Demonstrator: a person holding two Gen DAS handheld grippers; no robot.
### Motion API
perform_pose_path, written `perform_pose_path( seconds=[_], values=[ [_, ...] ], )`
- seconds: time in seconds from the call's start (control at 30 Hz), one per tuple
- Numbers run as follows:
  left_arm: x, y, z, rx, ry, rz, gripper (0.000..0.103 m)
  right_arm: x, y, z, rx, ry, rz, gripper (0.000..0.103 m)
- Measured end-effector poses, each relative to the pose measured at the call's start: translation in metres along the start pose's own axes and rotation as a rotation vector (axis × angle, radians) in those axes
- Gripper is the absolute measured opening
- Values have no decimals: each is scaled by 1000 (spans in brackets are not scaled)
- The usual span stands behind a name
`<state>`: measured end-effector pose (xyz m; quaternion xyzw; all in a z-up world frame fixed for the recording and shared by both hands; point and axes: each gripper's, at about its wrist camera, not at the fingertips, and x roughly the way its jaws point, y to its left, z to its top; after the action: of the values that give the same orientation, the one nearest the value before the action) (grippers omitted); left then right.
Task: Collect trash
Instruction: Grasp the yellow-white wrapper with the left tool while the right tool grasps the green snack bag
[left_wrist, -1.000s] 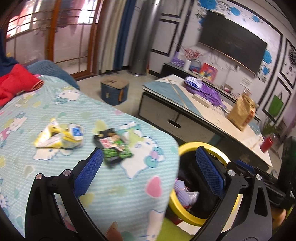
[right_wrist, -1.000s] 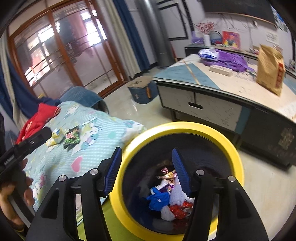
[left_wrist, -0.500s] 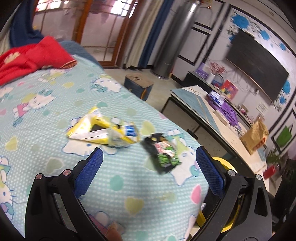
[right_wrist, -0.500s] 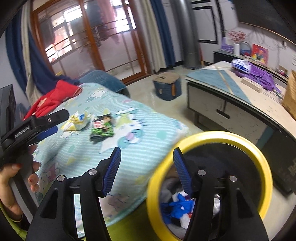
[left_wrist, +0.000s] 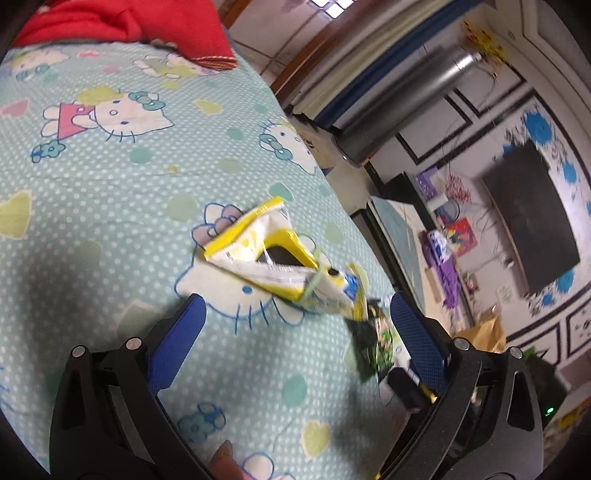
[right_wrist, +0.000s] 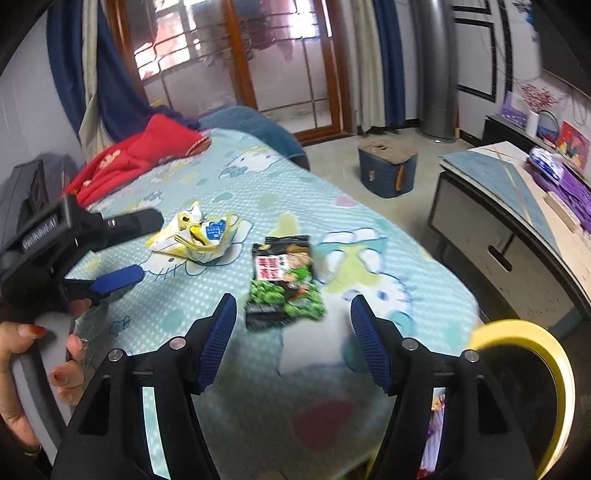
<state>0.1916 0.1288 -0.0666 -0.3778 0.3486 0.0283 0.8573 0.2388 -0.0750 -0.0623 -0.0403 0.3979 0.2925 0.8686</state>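
A crumpled yellow and white wrapper (left_wrist: 280, 262) lies on the Hello Kitty bedspread (left_wrist: 110, 177). My left gripper (left_wrist: 295, 325) is open and empty, just short of it, low over the bed. A black and green snack bag (right_wrist: 284, 284) lies to the wrapper's right; it also shows in the left wrist view (left_wrist: 375, 343). My right gripper (right_wrist: 293, 332) is open and empty, just in front of the snack bag. The yellow wrapper (right_wrist: 199, 236) and my left gripper (right_wrist: 127, 249) show in the right wrist view. The yellow-rimmed trash bin (right_wrist: 535, 373) stands at the bed's right.
Red clothing (right_wrist: 136, 155) lies at the far end of the bed. A low cabinet (right_wrist: 517, 236) with purple items stands to the right. A blue stool (right_wrist: 388, 170) sits on the floor. A metal column (right_wrist: 436, 70) stands behind it.
Both grippers swung left from the trash bin toward the bed. The left one closed in on the yellow wrapper; the right one now faces the snack bag.
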Motion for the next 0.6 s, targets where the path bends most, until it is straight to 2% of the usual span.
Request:
perform_pose_path(
  seconds=[0.2, 0.3, 0.37, 0.4, 0.47, 0.53, 0.6],
  values=[
    [9, 11, 11, -84, -2, -41, 77, 28, 8, 5, 0, 52, 3, 63],
    [11, 14, 14, -108, -14, -34, 66, 35, 11, 4, 10, 53, -6, 63],
    [14, 14, 17, -117, -22, -29, 60, 34, 13, 1, 8, 44, -19, 60],
    [14, 15, 17, -119, -27, -22, 55, 34, 14, 0, 2, 40, -29, 57],
    [17, 17, 19, -128, -31, -10, 46, 33, 14, -3, -7, 26, -53, 47],
    [19, 19, 21, -137, -33, 5, 29, 30, 10, -6, 8, 15, -48, 44],
    [19, 25, 19, -143, -32, 9, 22, 27, 8, -9, 11, 5, -47, 44]
  ],
)
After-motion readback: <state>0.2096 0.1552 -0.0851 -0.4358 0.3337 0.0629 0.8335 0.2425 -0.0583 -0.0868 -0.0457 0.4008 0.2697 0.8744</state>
